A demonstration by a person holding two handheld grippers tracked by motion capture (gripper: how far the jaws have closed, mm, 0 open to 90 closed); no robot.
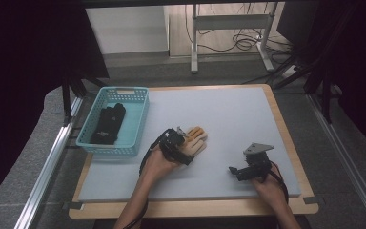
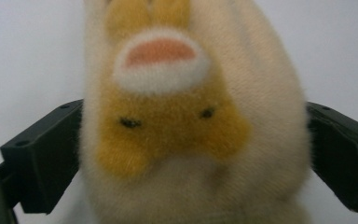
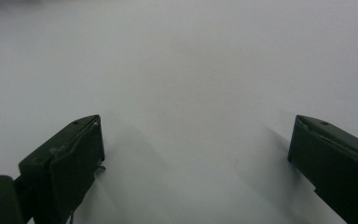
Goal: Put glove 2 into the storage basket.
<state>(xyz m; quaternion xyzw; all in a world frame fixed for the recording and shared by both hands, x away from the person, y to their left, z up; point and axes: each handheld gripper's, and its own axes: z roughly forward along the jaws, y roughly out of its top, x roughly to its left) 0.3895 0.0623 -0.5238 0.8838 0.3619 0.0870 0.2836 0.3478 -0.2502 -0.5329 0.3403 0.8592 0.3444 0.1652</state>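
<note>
A cream-and-yellow plush glove (image 1: 194,141), fluffy and shaped like an animal's face, lies flat near the middle of the grey worktop (image 1: 228,114), with the left tool (image 1: 181,135) reaching in over its near-left end. In the left gripper view the two black jaws stand either side of the glove (image 2: 191,130), pressed against its fur, so the tool appears to have it gripped across its width. A person's left hand (image 1: 159,162) steers that tool from the near edge. To the right, apart from the glove, the right tool (image 1: 233,170) rests low over bare worktop with its jaws spread wide and nothing between them. At the far left sits a turquoise basket (image 1: 95,143) already holding a pair of black gloves (image 1: 108,124). The work in hand looks to be moving the plush glove to that basket. To do it well, the grip should bite deep enough into the soft pile to catch fabric rather than fluff, then lift straight up before swinging left, clearing the basket's near rim.
</note>
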